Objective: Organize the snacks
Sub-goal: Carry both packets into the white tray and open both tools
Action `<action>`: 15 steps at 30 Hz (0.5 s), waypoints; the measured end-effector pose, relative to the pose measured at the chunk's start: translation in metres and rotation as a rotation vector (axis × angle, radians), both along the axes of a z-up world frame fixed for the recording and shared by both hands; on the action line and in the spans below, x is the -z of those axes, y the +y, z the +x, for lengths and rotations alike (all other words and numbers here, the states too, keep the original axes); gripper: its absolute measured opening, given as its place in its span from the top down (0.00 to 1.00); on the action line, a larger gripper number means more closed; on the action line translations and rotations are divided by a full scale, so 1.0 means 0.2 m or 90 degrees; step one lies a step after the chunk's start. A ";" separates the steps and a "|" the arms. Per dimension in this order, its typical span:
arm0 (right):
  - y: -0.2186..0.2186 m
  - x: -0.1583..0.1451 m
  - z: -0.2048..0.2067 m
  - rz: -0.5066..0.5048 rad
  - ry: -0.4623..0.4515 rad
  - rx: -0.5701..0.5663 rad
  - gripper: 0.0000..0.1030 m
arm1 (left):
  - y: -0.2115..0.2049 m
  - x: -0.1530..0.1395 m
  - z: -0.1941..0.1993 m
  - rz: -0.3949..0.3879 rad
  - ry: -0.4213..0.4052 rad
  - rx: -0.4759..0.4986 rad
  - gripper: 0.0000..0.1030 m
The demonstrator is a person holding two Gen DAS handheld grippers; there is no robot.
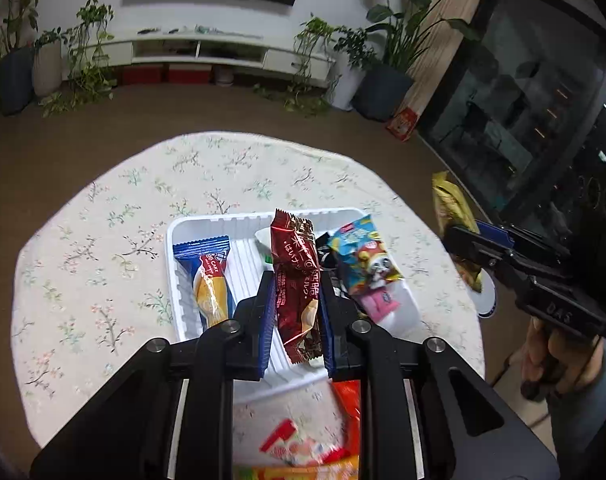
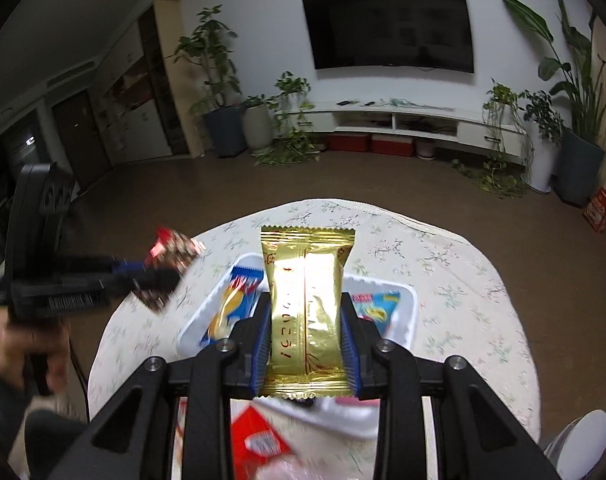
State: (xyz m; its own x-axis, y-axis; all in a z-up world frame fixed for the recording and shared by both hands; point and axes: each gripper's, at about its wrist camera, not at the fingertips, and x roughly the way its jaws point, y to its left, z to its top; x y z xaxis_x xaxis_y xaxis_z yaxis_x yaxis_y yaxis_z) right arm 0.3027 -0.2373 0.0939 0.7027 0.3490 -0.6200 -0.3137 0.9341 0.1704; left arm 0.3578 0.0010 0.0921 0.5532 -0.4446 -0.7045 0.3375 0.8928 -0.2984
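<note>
Table (image 1: 103, 240): round, flowered cloth.
Tray (image 1: 207, 224): white, mid-table, holding snacks.
Left gripper (image 1: 295, 284): clamped on red packet (image 1: 297, 280) above tray; lower flat into the free lane.
Right gripper (image 2: 306, 320): clamped on gold packet (image 2: 307, 300); wait, then place alongside.

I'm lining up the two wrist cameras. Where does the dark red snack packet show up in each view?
Left wrist: the dark red snack packet is at centre, clamped between the left gripper fingers above the white tray.
Right wrist: the packet is blurred at mid-left, in the left gripper.
Shared landmark: the white tray.
</note>
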 end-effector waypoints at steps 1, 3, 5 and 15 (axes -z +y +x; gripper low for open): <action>0.02 0.02 0.04 0.003 0.008 0.003 0.68 | -0.01 0.04 0.04 0.001 0.005 -0.003 0.83; 0.08 0.07 0.11 -0.006 0.023 0.010 0.68 | -0.04 0.11 0.10 0.007 0.015 -0.004 0.83; 0.13 0.14 0.16 -0.018 0.040 0.015 0.68 | -0.06 0.17 0.16 0.015 0.025 -0.006 0.83; 0.21 0.42 0.32 -0.084 0.103 0.051 0.68 | -0.11 0.42 0.30 0.031 0.050 -0.005 0.83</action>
